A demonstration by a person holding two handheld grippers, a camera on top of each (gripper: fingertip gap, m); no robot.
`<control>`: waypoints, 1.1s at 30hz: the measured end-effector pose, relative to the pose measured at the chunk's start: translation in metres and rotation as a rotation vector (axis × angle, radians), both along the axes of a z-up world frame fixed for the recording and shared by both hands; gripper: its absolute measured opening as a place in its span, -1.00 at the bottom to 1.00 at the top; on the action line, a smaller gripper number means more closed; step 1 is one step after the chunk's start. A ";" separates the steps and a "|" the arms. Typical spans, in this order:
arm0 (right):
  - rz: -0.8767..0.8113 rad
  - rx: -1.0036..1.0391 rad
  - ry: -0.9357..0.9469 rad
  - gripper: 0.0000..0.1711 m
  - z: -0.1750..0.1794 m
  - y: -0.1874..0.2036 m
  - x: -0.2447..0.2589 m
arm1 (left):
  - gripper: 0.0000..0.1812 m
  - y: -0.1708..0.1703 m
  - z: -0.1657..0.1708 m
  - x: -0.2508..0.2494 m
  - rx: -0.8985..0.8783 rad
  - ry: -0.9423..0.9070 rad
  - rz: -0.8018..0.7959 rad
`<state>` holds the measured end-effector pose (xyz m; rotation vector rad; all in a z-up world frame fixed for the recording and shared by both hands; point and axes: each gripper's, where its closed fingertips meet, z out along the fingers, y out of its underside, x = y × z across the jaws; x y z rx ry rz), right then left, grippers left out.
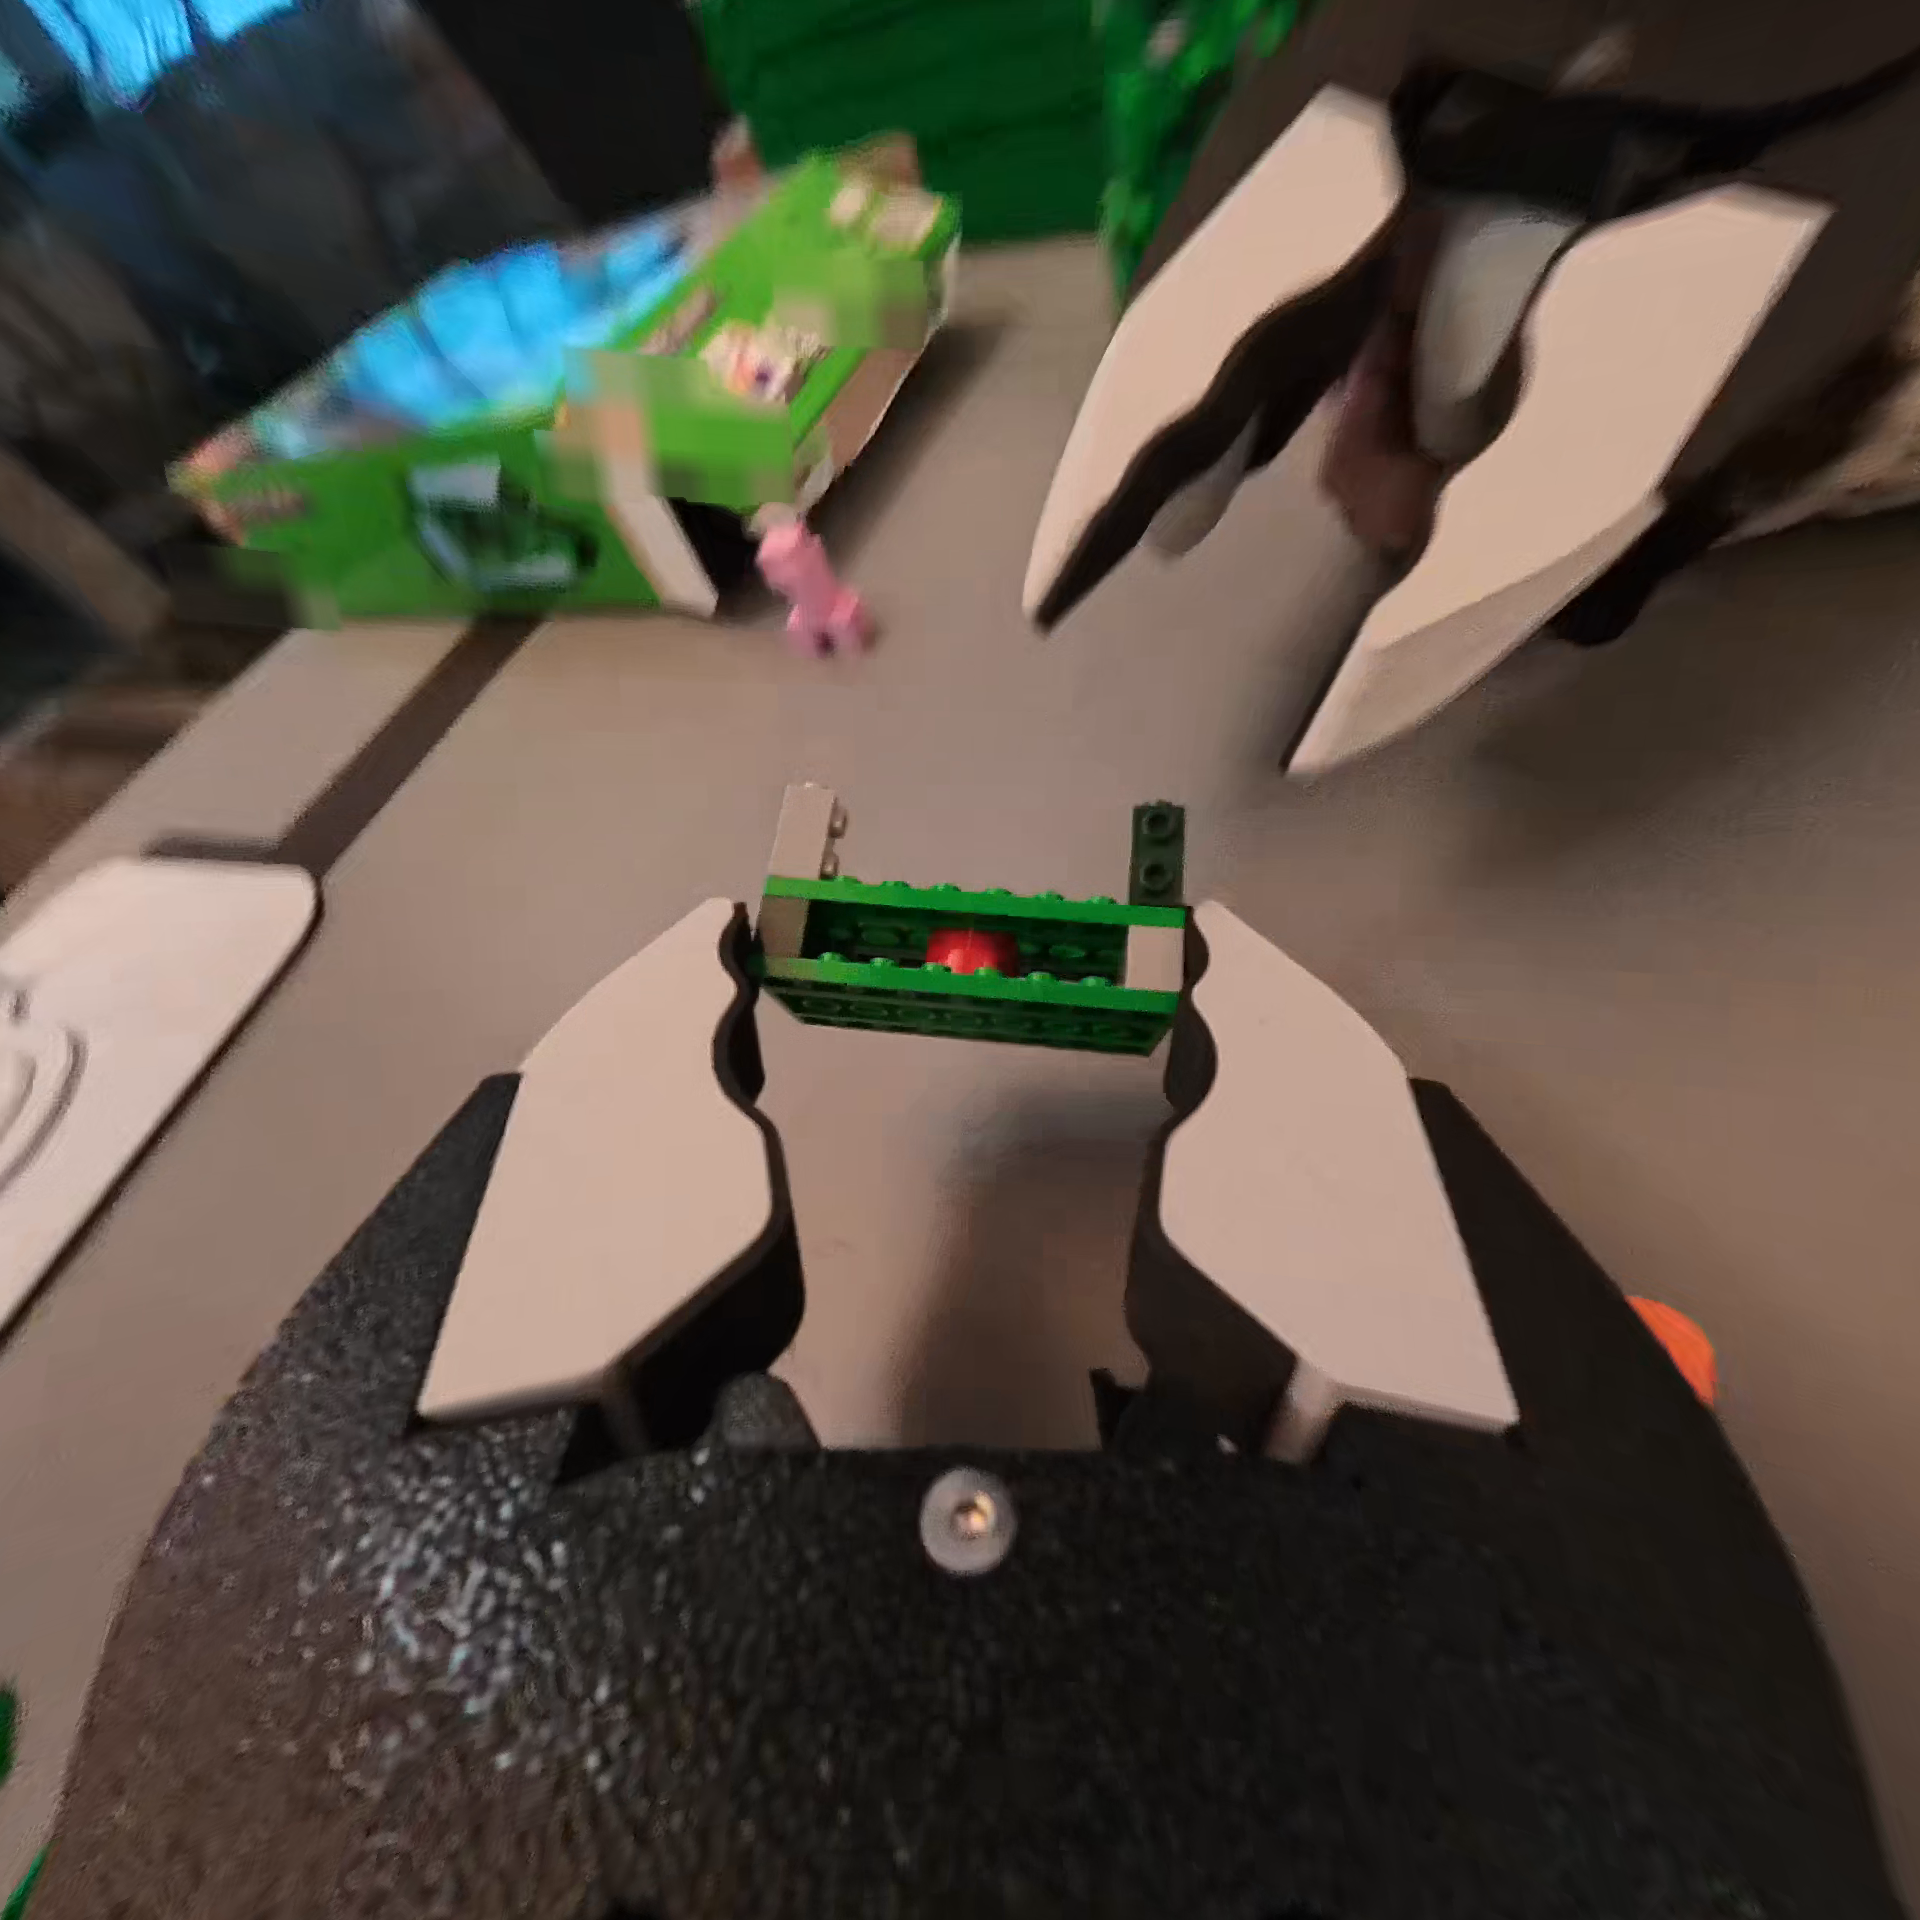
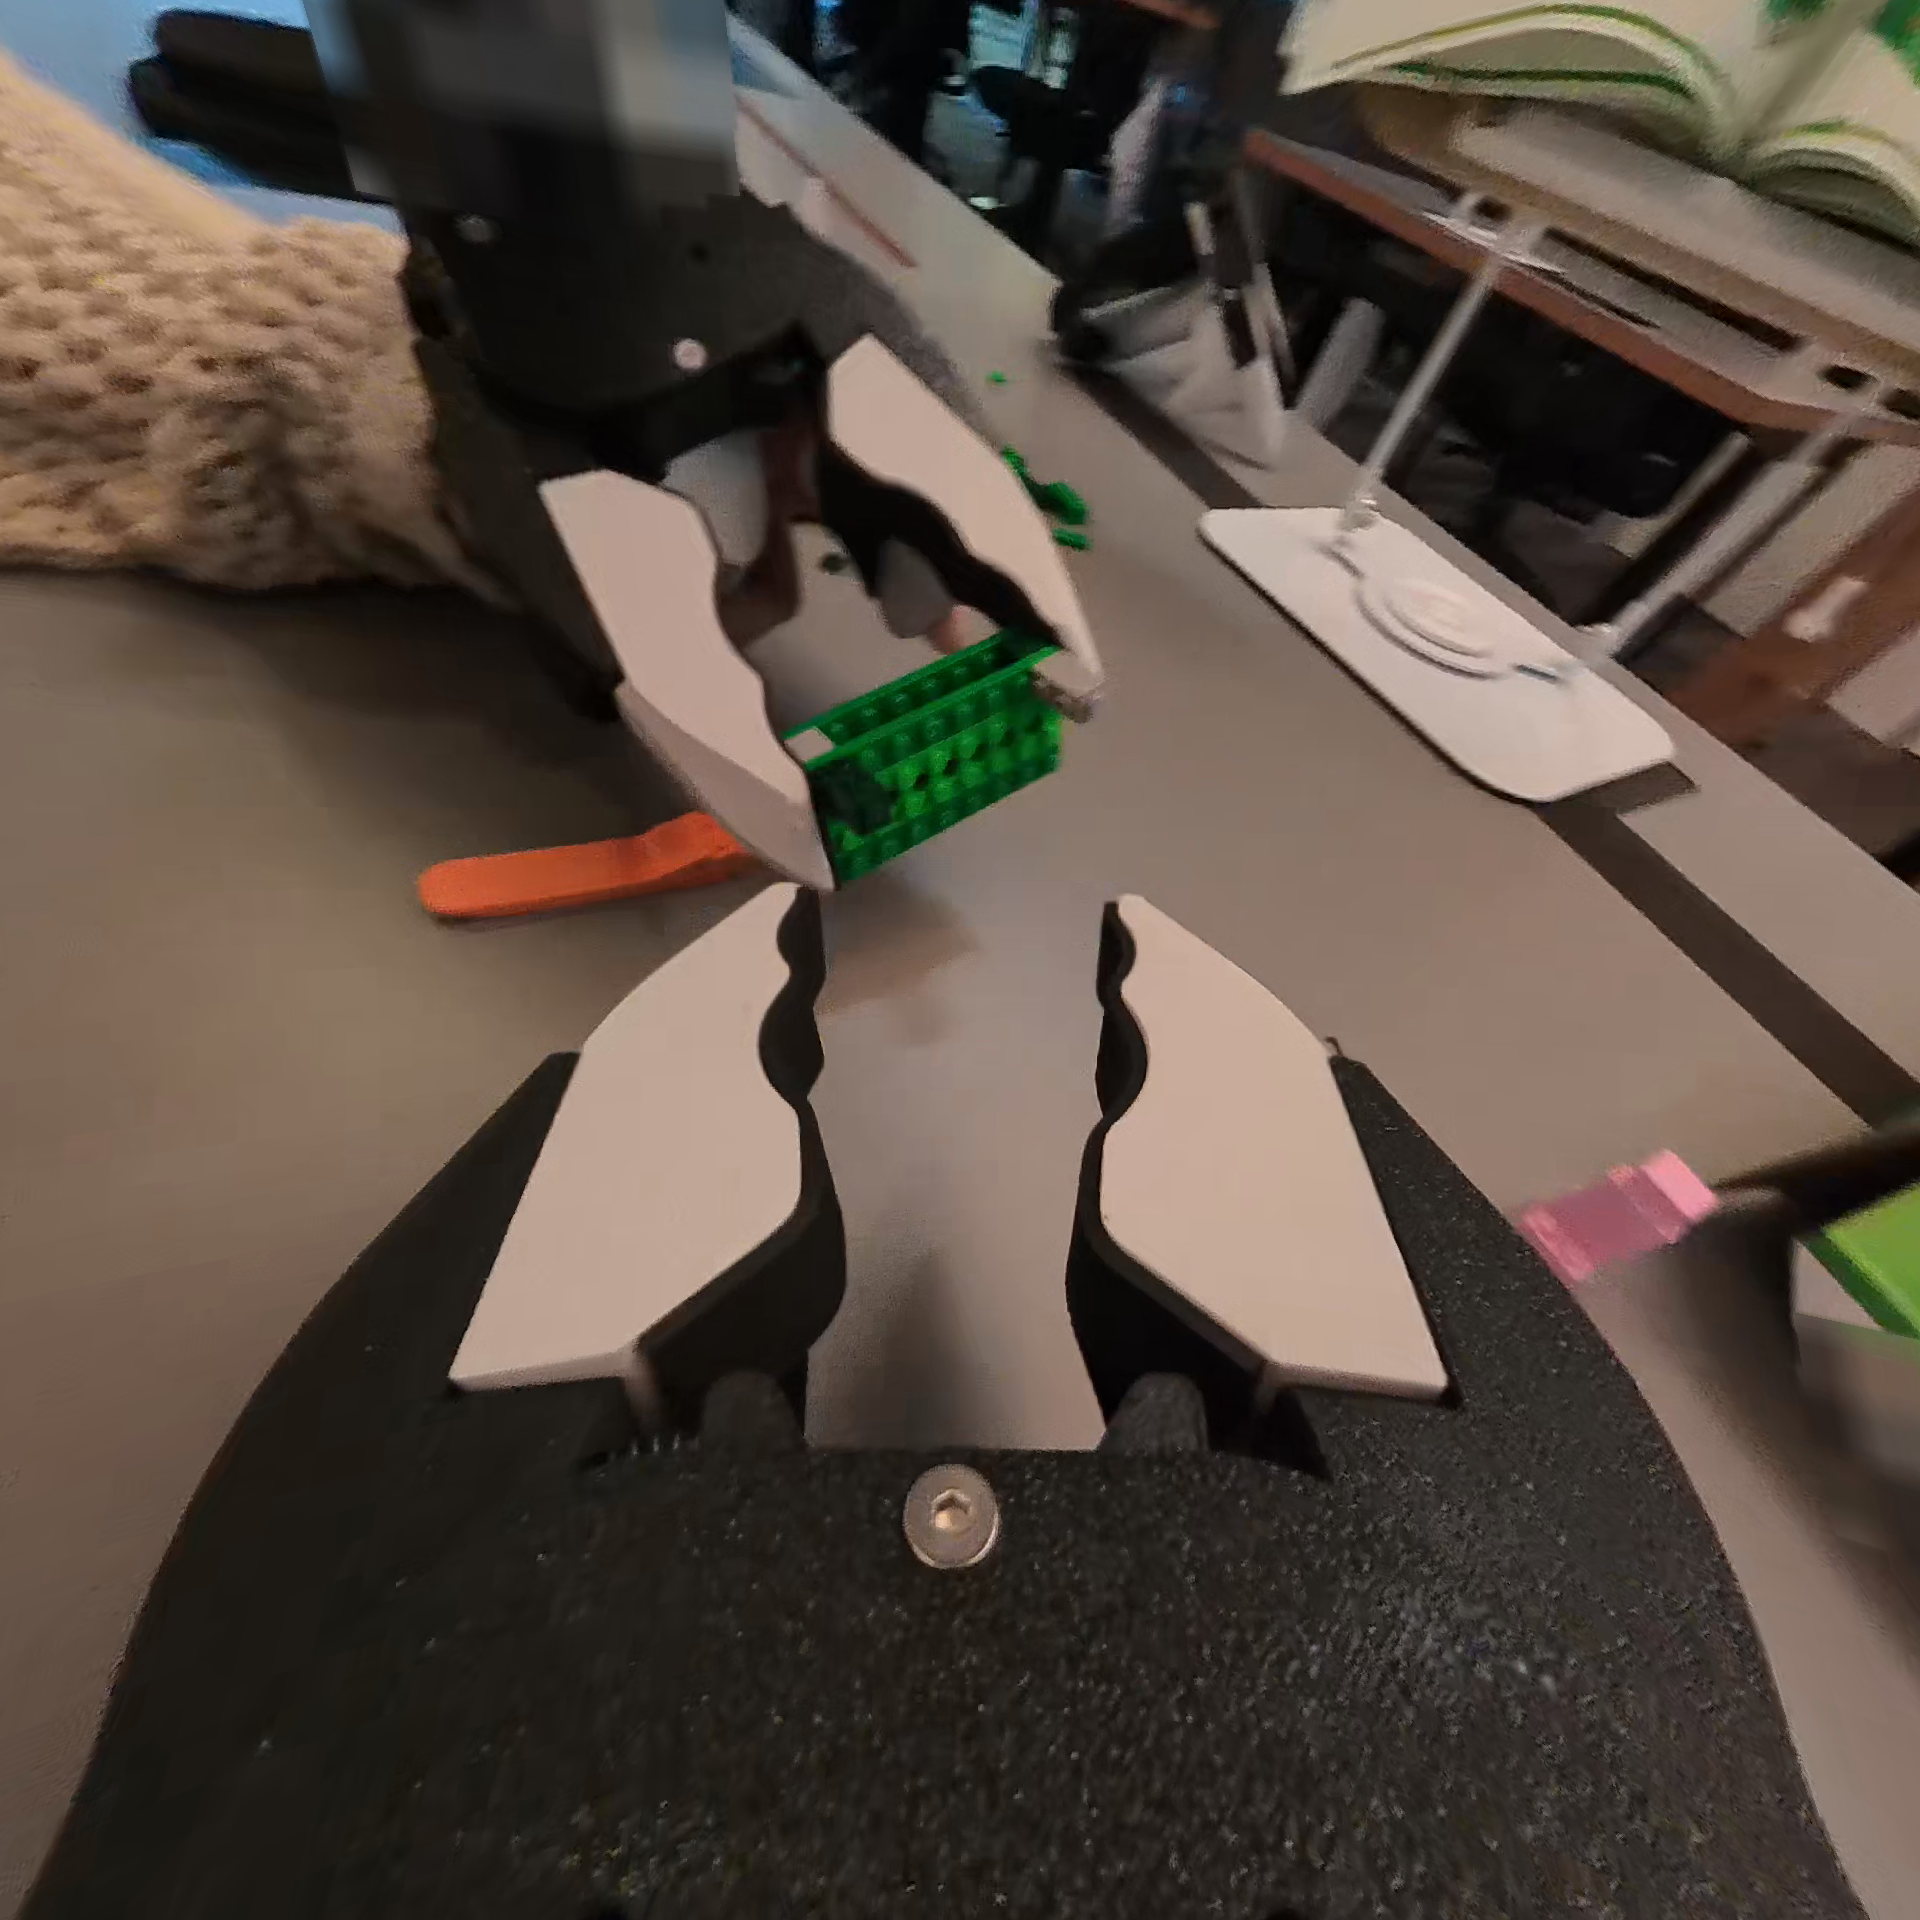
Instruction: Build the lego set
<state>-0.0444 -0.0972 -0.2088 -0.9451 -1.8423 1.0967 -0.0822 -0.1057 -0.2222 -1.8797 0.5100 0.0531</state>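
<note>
The left gripper, black-bodied with pale grey fingers, is clamped on a small green brick assembly of stacked studded plates with a red round piece between them and short grey and dark green posts at its far corners. The assembly's long axis runs crosswise between the fingertips, one end against each, and it is held clear of the grey table. The right gripper hangs just beyond it with its fingers spread and nothing between them; in the right wrist view the assembly lies straight ahead and slightly left, near its fingertips, so the right one is best placed to add a piece. Farther off lie an orange flat brick-separator tool, a pink brick figure, loose green bricks, and the green printed set box.
</note>
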 end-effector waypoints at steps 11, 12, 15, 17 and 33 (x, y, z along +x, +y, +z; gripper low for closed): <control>-0.278 -0.115 0.151 -0.45 0.019 0.047 -0.017 | -0.16 0.010 -0.015 -0.028 -0.106 -0.028 0.229; -0.280 -0.104 0.151 -0.45 0.018 0.047 -0.017 | -0.16 0.009 -0.017 -0.028 -0.116 -0.018 0.231; -0.230 -0.070 0.131 -0.51 0.015 0.038 -0.016 | -0.16 0.007 -0.017 -0.024 -0.105 0.004 0.214; -0.145 -0.106 0.027 -0.54 0.005 0.024 -0.015 | -0.16 0.007 -0.011 -0.020 -0.060 0.015 0.199; 0.254 -0.727 -0.381 -0.45 0.023 -0.053 -0.011 | -0.16 -0.012 0.046 0.035 0.454 0.320 -0.042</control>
